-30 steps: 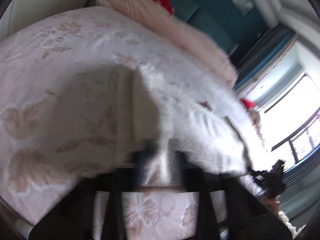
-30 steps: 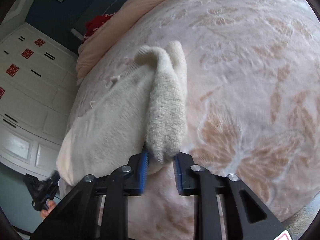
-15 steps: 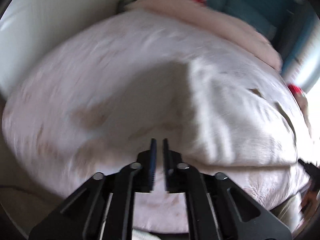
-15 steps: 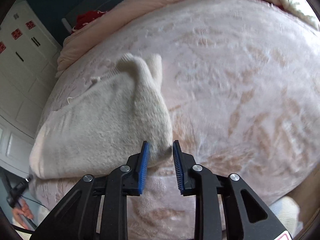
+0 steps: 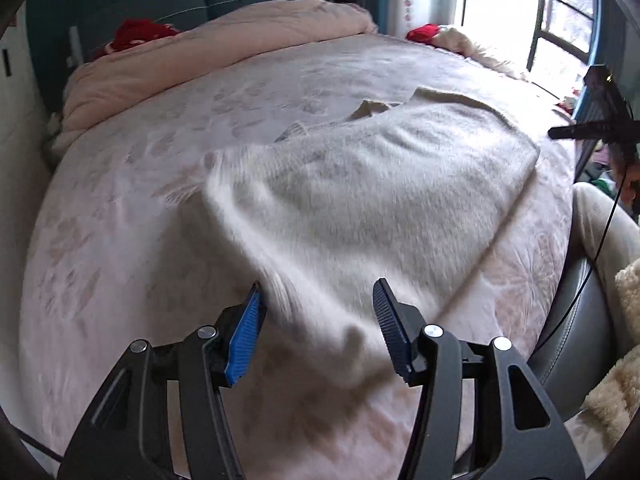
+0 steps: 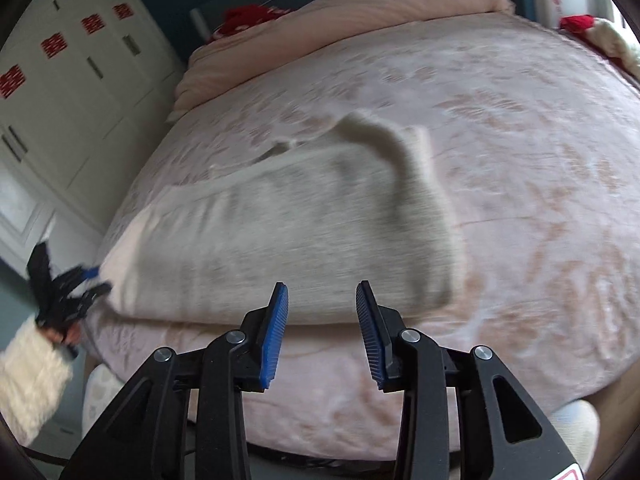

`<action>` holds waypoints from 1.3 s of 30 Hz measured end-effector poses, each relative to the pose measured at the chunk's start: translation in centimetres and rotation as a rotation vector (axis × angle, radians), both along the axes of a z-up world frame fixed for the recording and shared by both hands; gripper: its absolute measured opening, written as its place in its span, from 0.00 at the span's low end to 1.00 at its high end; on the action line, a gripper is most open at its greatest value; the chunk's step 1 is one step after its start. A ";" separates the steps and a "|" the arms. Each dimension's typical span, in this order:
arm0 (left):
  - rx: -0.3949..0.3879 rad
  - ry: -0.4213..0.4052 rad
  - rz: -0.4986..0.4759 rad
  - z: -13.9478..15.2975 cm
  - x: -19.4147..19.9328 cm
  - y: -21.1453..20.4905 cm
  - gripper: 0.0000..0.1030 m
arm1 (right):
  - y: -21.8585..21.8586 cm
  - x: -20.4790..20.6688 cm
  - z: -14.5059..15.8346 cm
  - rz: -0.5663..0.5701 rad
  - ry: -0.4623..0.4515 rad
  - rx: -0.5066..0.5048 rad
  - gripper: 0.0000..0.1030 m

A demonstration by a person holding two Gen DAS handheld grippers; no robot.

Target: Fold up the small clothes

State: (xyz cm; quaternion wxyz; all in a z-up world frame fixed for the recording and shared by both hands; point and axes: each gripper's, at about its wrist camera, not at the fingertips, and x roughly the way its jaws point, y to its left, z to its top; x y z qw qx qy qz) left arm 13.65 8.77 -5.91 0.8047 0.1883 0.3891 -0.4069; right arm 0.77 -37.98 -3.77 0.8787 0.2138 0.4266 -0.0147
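A cream fuzzy knit sweater (image 5: 376,200) lies folded on the pink flowered bedspread (image 5: 120,208). It also shows in the right wrist view (image 6: 288,232), with a sleeve folded over its far right side. My left gripper (image 5: 318,316) is open, its jaws either side of the sweater's near corner without holding it. My right gripper (image 6: 320,320) is open and empty, just in front of the sweater's near edge. The left gripper also shows in the right wrist view (image 6: 66,288) at the sweater's left corner.
A pink duvet (image 5: 224,44) is bunched along the head of the bed with red items (image 5: 140,34) behind it. White wardrobe doors (image 6: 60,92) stand left of the bed. A bright window (image 5: 532,4) lies beyond the far side.
Both grippers have let go of the sweater and opened wide. The sleeve held by the right gripper now lies flat on the sweater. Both grippers have drawn back toward the bed's near edge.
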 end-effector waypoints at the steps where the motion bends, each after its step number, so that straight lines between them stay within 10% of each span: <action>1: -0.007 0.052 -0.031 -0.5 0.5 -0.3 0.51 | 0.7 0.4 -0.1 0.020 0.005 0.006 0.35; 6: 0.083 0.195 -0.193 -2.2 -1.3 -1.0 0.50 | 3.9 2.6 -1.0 0.105 0.045 -0.002 0.39; 11: 0.215 0.313 -0.042 -4.9 -0.4 2.4 0.32 | 3.4 3.5 -1.9 0.069 0.062 -0.010 0.40; 16: 0.049 0.261 0.175 -1.6 -0.9 4.7 0.34 | 0.3 2.9 -1.8 -0.042 0.088 -0.047 0.40; 23: -0.339 0.183 0.283 5.6 -3.1 -0.2 0.69 | -0.5 5.7 -0.5 -0.018 0.026 -0.104 0.21; 29: -0.105 0.208 0.504 -0.8 0.8 -7.0 0.69 | -4.4 9.5 -4.6 -0.132 0.149 -0.249 0.11; 31: -0.010 0.240 0.590 -3.3 1.9 -6.7 0.67 | -7.0 8.8 -5.8 -0.177 0.151 -0.144 0.11; 39: -0.198 0.143 0.891 0.9 -1.6 0.9 0.88 | -2.7 7.7 -1.5 -0.134 0.072 -0.151 0.21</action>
